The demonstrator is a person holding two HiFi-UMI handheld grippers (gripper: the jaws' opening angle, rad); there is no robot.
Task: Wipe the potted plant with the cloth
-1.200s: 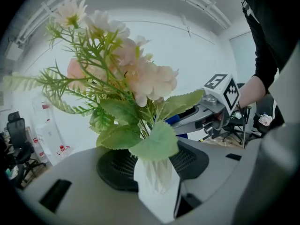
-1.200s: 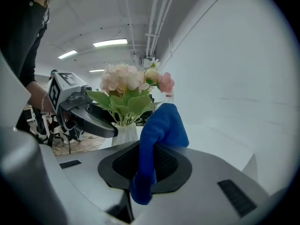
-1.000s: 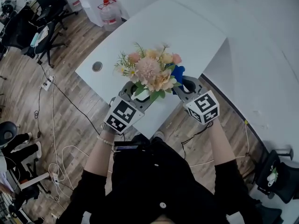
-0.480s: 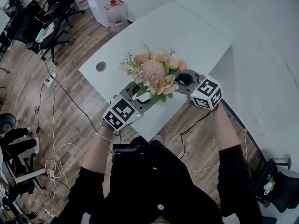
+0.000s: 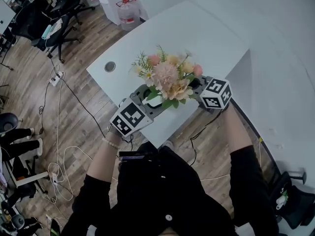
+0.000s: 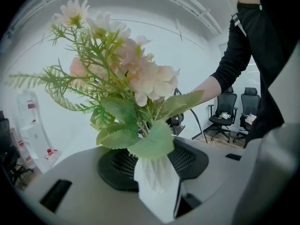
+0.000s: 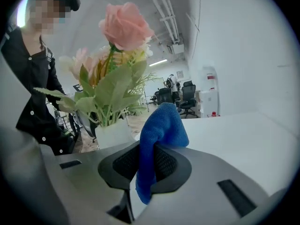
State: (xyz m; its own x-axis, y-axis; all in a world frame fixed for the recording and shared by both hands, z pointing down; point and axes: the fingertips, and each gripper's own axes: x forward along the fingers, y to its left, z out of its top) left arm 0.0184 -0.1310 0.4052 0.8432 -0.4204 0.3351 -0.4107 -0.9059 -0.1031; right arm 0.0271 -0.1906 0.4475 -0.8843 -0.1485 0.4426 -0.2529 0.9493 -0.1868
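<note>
The potted plant is a bunch of pink and peach flowers [image 5: 167,80] in a small white ribbed pot [image 5: 153,101] near the table's front edge. My left gripper [image 5: 147,96] holds it from the left; in the left gripper view the jaws [image 6: 157,191] press on the pot [image 6: 154,182] under the green leaves [image 6: 150,142]. My right gripper [image 5: 194,85] sits close at the plant's right, shut on a blue cloth [image 7: 157,135] that folds up out of the jaws. The pot [image 7: 112,132] and a pink rose [image 7: 124,25] stand just left of the cloth. The flowers hide the cloth in the head view.
The white table [image 5: 197,38] has a round cable hole [image 5: 110,66] to the left of the plant. A water bottle [image 5: 127,11] and office chairs [image 5: 44,14] stand on the wooden floor beyond it. Cables [image 5: 59,166] trail over the floor at the left.
My right gripper has swung in and turned toward the plant's right side, and the blue cloth has gone out of sight behind the flowers. The left gripper has kept its hold on the pot.
</note>
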